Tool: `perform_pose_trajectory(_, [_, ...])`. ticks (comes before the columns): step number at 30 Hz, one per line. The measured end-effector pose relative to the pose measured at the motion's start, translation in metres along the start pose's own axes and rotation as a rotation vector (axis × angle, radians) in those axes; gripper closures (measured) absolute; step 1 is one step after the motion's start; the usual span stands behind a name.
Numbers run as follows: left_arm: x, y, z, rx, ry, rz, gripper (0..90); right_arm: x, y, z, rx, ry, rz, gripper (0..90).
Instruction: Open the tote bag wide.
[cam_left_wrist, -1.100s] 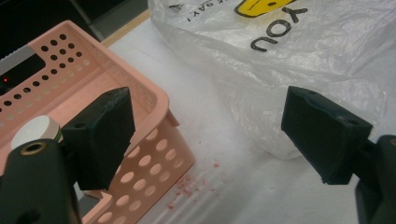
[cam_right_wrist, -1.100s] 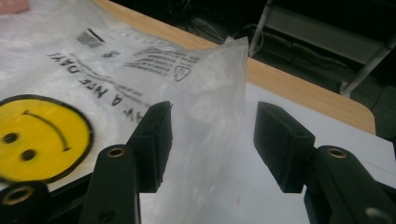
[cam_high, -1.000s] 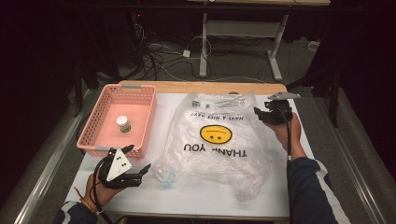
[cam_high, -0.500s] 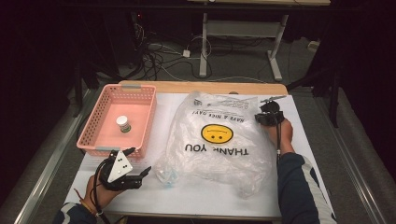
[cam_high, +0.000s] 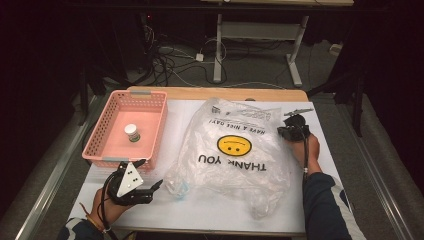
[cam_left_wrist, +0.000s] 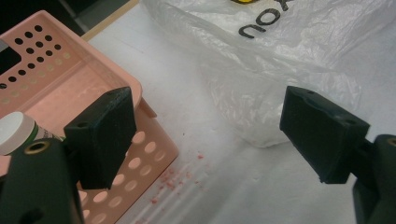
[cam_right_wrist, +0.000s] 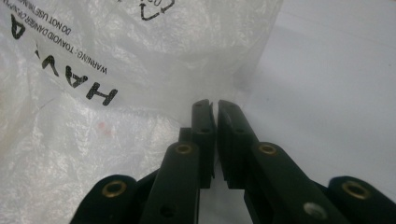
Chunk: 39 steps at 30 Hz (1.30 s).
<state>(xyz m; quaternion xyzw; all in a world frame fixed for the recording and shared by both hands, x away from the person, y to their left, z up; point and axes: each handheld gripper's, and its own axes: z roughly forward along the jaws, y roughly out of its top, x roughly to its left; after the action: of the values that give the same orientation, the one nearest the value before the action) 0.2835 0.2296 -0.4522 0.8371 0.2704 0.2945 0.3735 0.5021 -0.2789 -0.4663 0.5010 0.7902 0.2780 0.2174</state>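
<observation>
Pinching the thin, clear plastic carrier bag (cam_high: 235, 150) at its far right edge is the step we judge to be in hand, and we would do it with care. The right claw (cam_right_wrist: 215, 108) has just been closing; its jaws now stand almost together with only a slit between them, right at the crinkled edge of the bag. We cannot tell whether film is truly caught in that slit, so before lifting we would check that a fold lies between the pads, and take one layer if the aim is to open the mouth. A slow, gentle raise should keep the film from slipping or tearing.

The left claw (cam_high: 145, 187) rests on the white table (cam_high: 330, 165) at the near left, its jaws wide apart and empty, just beside the pink perforated plastic basket (cam_high: 102, 145). It could pin the bag's near corner while the right side lifts. In the basket stands a small white-capped bottle (cam_high: 132, 132).

The bag lies flat and crumpled mid-table. We read "THANK YOU", "HAVE A NICE DAY!" and a yellow smiley face (cam_high: 233, 145); the right gripper view adds "WARNING: TO AVOID DANGER" and "DO NOT USE", plus a recycling mark.
</observation>
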Motion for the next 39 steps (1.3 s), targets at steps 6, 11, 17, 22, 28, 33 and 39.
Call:
perform_pose_trajectory(6, [-0.001, 0.0, -0.001, -0.001, 0.003, 0.002, 18.1, 0.0, -0.011, -0.006, -0.019, 0.007, 0.008, 87.9])
perform_pose_trajectory(11, [-0.001, 0.0, -0.001, -0.003, 0.004, -0.001, 18.1, -0.001, -0.018, -0.014, -0.028, 0.0, 0.009, 87.9])
perform_pose_trajectory(17, [-0.002, 0.001, -0.002, -0.005, 0.007, 0.005, 18.1, -0.002, -0.033, -0.027, -0.034, -0.018, 0.008, 87.8])
perform_pose_trajectory(22, [-0.002, 0.001, -0.003, -0.001, 0.011, 0.012, 18.1, -0.004, -0.044, -0.04, -0.044, -0.008, 0.028, 87.8])
perform_pose_trajectory(28, [-0.002, 0.001, -0.005, -0.005, 0.013, 0.009, 18.1, 0.0, -0.052, -0.052, -0.055, -0.011, 0.011, 87.7])
perform_pose_trajectory(33, [-0.003, 0.001, -0.004, -0.003, 0.013, 0.013, 18.1, 0.002, -0.054, -0.056, -0.063, -0.012, 0.009, 87.8])
perform_pose_trajectory(39, [-0.003, 0.0, -0.004, 0.002, 0.012, 0.016, 18.1, 0.005, -0.068, -0.062, -0.039, -0.012, 0.007, 87.2])
